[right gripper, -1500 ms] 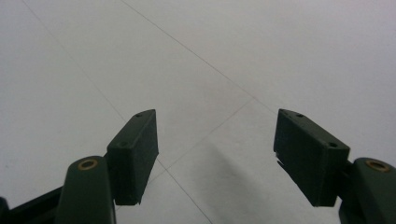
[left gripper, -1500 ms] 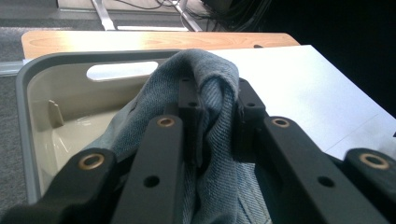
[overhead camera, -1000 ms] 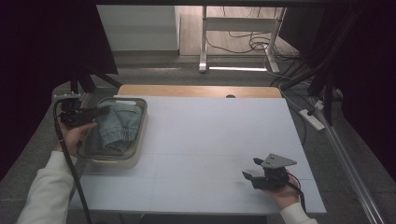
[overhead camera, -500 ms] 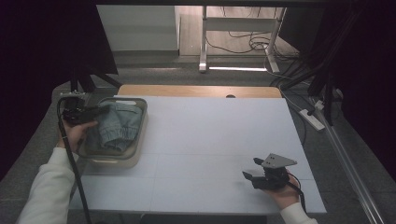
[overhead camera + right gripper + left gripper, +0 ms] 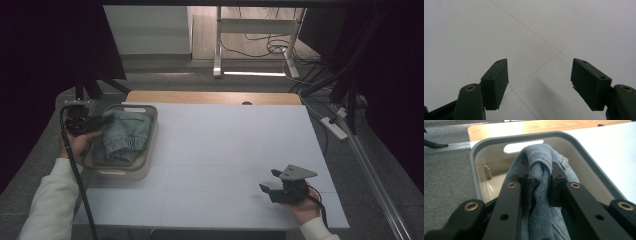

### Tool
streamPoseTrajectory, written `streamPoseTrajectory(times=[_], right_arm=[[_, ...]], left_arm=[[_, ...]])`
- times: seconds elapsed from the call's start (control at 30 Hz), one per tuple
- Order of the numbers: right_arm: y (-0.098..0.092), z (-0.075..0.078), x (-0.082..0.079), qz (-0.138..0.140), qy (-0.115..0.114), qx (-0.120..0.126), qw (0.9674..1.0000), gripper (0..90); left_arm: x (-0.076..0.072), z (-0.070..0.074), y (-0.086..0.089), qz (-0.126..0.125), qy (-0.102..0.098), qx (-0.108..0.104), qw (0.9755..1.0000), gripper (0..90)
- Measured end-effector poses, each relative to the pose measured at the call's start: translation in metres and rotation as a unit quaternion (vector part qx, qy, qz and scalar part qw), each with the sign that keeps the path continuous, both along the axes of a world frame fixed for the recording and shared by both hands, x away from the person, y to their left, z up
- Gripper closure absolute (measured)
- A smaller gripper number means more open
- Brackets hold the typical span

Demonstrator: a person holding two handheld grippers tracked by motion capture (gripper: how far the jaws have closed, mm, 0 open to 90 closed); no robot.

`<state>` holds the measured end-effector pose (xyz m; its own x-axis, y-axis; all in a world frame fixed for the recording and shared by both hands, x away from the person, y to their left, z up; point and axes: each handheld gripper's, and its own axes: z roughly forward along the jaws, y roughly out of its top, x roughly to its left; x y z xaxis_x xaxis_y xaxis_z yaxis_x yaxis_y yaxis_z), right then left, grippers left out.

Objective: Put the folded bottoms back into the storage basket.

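A blue denim garment (image 5: pixel 122 139) lies bunched in a beige tub with a grey rim (image 5: pixel 131 171) at the table's left edge. My left gripper (image 5: pixel 102 121) reaches in from the left and is shut on a fold of the denim (image 5: pixel 539 173); the cloth is pinched between both black pads, just above the tub (image 5: pixel 475 160). My right gripper (image 5: pixel 268 181) rests near the front right of the white table, pointing left, open. In the right gripper view its jaws (image 5: pixel 539 85) stand wide apart over bare white tabletop.
The white table top (image 5: pixel 225 145) stretches between tub and right gripper, with a wooden strip (image 5: pixel 210 97) along its far edge. Dark curtains hang left and right. A metal stand (image 5: pixel 218 45) and cables lie on the floor beyond.
The left hand has shifted slightly with the denim still in its grip. The right gripper has stayed put.
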<state>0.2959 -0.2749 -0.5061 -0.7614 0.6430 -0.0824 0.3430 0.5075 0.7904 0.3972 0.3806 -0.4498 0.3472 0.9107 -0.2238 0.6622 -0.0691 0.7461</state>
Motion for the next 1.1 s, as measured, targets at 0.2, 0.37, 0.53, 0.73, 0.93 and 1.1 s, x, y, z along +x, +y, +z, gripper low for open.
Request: streamPoseTrajectory(times=[0.2,0.37,0.53,0.73,0.93,1.1], right_arm=[[0.0,0.0,0.0,0.0,0.002,0.004,1.0,30.1],[0.0,0.0,0.0,0.0,0.002,0.003,1.0,30.0],[0.0,0.0,0.0,0.002,0.003,0.001,1.0,30.0],[0.0,0.0,0.0,0.0,0.002,0.001,1.0,30.0],[0.0,0.001,0.0,0.001,0.005,0.006,1.0,30.0],[0.0,0.0,0.0,0.001,0.005,0.004,1.0,29.8]], left_arm=[[0.003,-0.003,-0.001,0.004,0.008,0.012,0.9999,75.5],[0.005,-0.004,-0.003,0.006,0.012,0.021,0.9997,75.5],[0.007,-0.006,-0.003,0.005,0.016,0.019,0.9997,75.5],[0.006,-0.007,-0.004,0.005,0.015,0.018,0.9997,75.4],[0.002,-0.003,-0.003,0.01,0.003,0.018,0.9998,68.9],[-0.009,0.012,-0.001,0.021,-0.042,0.023,0.9986,50.5]])
